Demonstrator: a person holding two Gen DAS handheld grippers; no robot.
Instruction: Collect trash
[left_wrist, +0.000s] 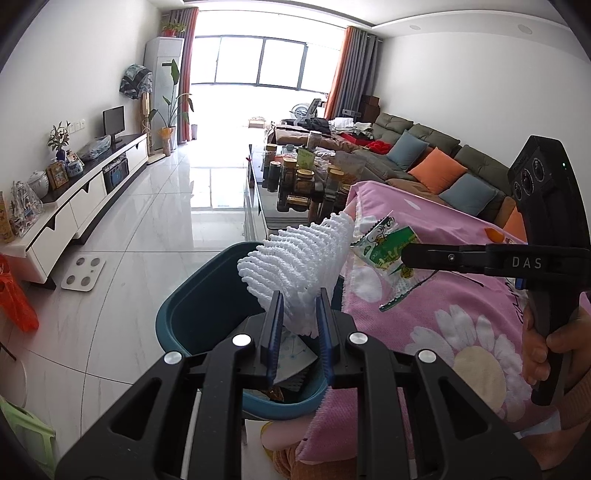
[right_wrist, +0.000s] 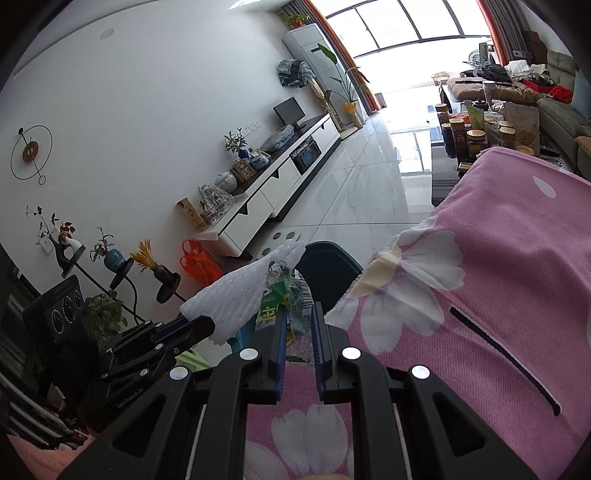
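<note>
While the left gripper (left_wrist: 298, 306) clamps the white foam net (left_wrist: 295, 266) above the teal bin (left_wrist: 192, 317), drop-off is the step in hand. From the right wrist, the right gripper (right_wrist: 298, 325) pinches the green wrapper (right_wrist: 284, 299) just beside the bin (right_wrist: 328, 269); both need releasing over it.

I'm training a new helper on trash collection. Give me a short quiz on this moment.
1. True or false: the left tongs hold the white foam net.
2. What do the right tongs grip? A) a jar B) a green wrapper C) a cushion
3. What colour is the bin beside the pink floral cloth?

Key: 1 true; 2 B; 3 teal.
</note>
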